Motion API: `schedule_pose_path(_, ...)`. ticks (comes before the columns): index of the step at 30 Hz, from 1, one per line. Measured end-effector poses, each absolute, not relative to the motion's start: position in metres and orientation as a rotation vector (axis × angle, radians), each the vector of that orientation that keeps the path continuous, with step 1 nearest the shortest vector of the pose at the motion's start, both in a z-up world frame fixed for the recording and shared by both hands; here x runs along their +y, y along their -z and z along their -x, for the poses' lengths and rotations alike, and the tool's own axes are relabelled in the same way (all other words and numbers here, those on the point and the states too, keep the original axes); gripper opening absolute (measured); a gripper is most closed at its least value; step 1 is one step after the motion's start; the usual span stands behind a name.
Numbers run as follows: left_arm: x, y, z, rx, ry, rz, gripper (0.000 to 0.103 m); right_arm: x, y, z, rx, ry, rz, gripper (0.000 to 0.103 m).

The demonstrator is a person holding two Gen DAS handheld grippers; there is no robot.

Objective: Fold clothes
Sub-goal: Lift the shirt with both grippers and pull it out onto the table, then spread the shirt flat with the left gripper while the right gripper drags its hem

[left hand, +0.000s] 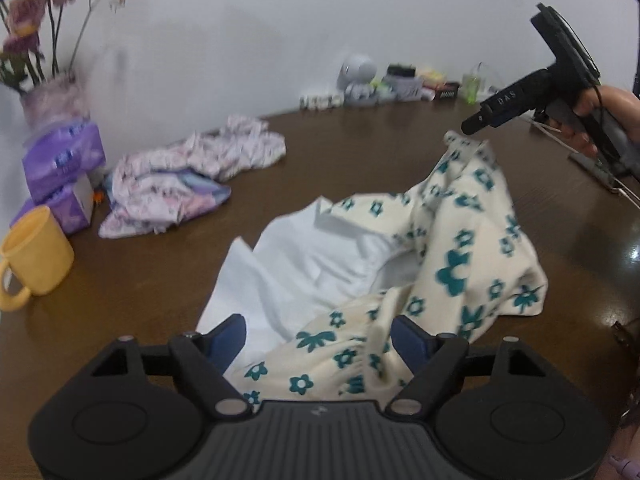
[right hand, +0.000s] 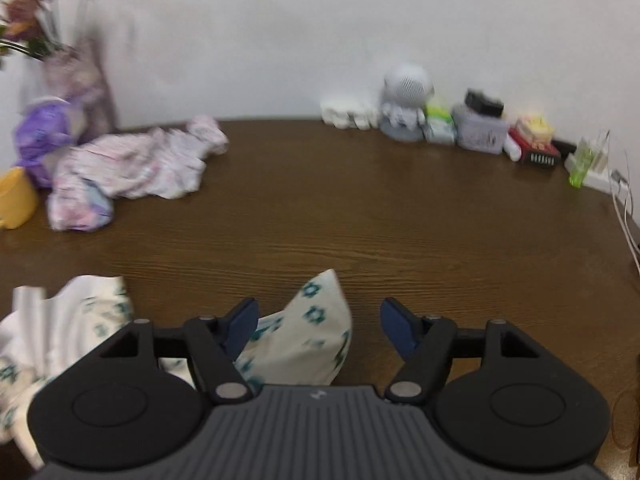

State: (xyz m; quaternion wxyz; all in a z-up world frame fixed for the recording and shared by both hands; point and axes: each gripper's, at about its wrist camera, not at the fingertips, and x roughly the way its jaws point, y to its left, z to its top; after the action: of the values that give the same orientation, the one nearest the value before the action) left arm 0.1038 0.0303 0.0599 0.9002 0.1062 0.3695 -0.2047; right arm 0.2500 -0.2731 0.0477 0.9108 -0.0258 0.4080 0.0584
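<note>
At the far left of the tabletop (left hand: 320,148) stands a yellow mug (left hand: 34,258); its inside is not visible, so I cannot tell what it holds. Behind it are purple tissue packs (left hand: 64,160) and a vase (left hand: 52,100) that holds tall flowers. Next to them lies a pink patterned garment (left hand: 188,176), crumpled in a loose pile, not folded.

In the middle lies the floral garment (left hand: 460,256), cream with teal flowers and a white inner side turned out. It is rumpled and spread unevenly, one part raised toward the right side. I judge that it is light, soft and limp, so it will sag and slide wherever it is not supported. It is best to take it at an edge or a corner, where the cloth is thin enough for the jaws, and to pull it flat first.

The left gripper (left hand: 318,338) has its jaws wide apart, with the elastic hem of the floral garment between them but not pinched. The right gripper (right hand: 318,322) also has wide jaws, and a corner of the same cloth rises between them, not clamped.

At the far right, along the wall, stand small items, among them a grey box (right hand: 478,128) with a dark object on top.
</note>
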Motion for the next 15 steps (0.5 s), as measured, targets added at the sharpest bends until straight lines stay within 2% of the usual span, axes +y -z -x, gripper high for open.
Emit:
schedule_pose_path(8,0.028,-0.045,-0.112,0.821,0.490,-0.237,0.079,-0.276,-0.015,-0.282,0.952,-0.149,0.036,0.063)
schedule_pose_path(10,0.027,-0.042,-0.114,0.836,0.498,-0.236,0.074,-0.274,-0.012,-0.282,0.955,-0.157,0.036,0.060)
schedule_pose_path(13,0.024,-0.037,-0.117,0.857,0.511,-0.234,0.065,-0.272,-0.011,-0.281,0.953,-0.175,0.041,0.041)
schedule_pose_path(14,0.023,-0.035,-0.118,0.864,0.515,-0.234,0.059,-0.271,-0.011,-0.280,0.954,-0.181,0.045,0.028)
schedule_pose_path(15,0.022,-0.034,-0.119,0.870,0.519,-0.233,0.047,-0.270,-0.010,-0.279,0.952,-0.184,0.055,0.018)
